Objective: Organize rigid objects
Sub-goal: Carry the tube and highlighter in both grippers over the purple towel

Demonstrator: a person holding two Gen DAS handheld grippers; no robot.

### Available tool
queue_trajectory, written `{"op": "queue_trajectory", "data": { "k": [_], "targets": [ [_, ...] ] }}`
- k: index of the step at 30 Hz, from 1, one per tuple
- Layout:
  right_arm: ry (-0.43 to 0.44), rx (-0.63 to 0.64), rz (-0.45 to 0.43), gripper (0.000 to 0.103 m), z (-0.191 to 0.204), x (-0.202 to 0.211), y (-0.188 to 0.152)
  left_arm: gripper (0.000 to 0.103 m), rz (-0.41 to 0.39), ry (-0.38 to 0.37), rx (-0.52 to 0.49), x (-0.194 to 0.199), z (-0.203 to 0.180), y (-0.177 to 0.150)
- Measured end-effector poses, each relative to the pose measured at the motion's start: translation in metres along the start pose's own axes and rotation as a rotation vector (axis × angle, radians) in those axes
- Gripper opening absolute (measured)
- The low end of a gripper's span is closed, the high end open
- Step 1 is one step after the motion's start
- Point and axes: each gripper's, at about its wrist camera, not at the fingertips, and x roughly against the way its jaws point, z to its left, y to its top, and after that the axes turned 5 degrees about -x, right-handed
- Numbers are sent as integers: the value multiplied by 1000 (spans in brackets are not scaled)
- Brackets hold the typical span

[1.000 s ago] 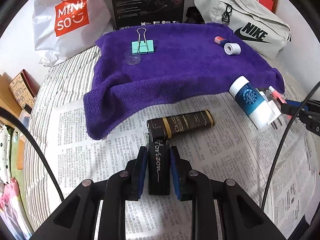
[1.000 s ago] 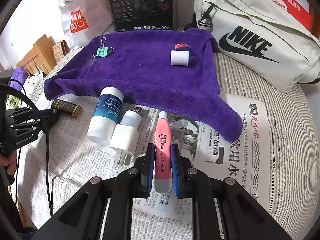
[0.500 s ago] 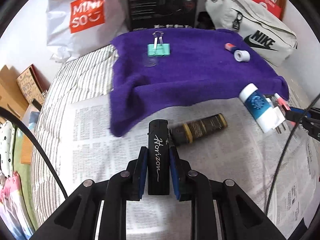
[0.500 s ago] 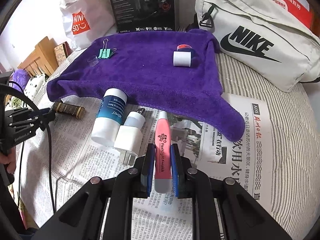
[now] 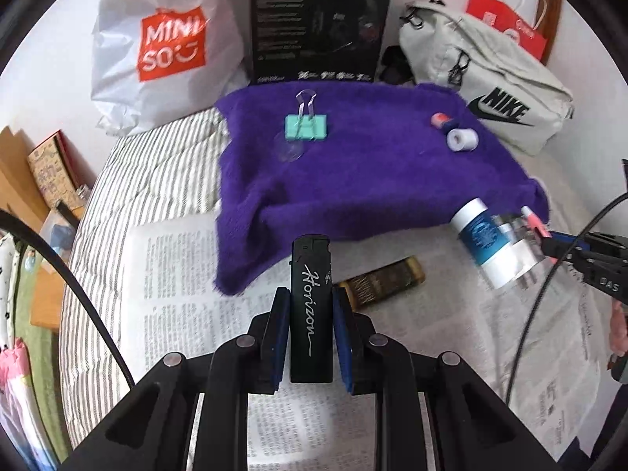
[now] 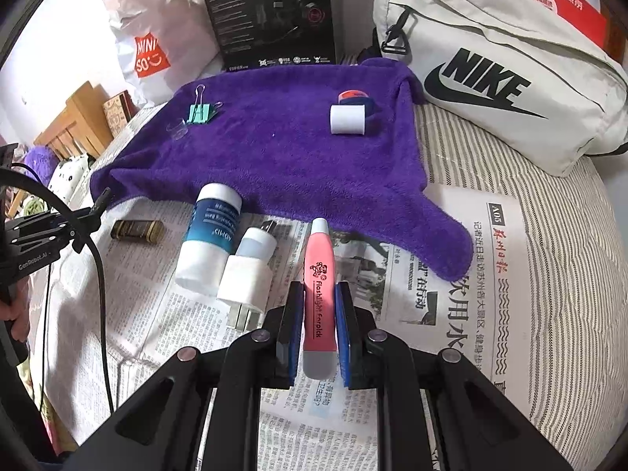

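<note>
My left gripper (image 5: 310, 306) is shut on a black lighter (image 5: 310, 298) marked "Horizon" and holds it above the newspaper, near the front edge of the purple towel (image 5: 365, 172). My right gripper (image 6: 320, 306) is shut on a pink flashlight earpick (image 6: 320, 274) above the newspaper. A brown-gold tube (image 5: 382, 280) lies on the paper just right of the lighter. A blue-white bottle (image 6: 212, 235) and a white plug (image 6: 245, 278) lie left of the pink stick. On the towel lie a green binder clip (image 5: 306, 127), a clear cap (image 5: 288, 151), a white roll (image 6: 347, 117) and a red-blue piece (image 6: 353, 98).
A Miniso bag (image 5: 165, 47), a black box (image 5: 320, 19) and a white Nike bag (image 6: 502, 78) stand behind the towel. Newspaper (image 6: 431, 306) covers the striped bed. Wooden furniture (image 6: 74, 125) is at the left.
My left gripper has lifted the black lighter off the newspaper and away from the brown tube, moving toward the towel. My right gripper holds the pink stick and has risen slightly.
</note>
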Motion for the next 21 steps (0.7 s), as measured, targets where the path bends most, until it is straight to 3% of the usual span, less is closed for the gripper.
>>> {"op": "queue_trajectory", "data": {
  "k": [21],
  "targets": [
    [-7, 6, -53, 16, -7, 7, 44, 21, -20, -17, -3, -9, 5, 45]
  ]
}}
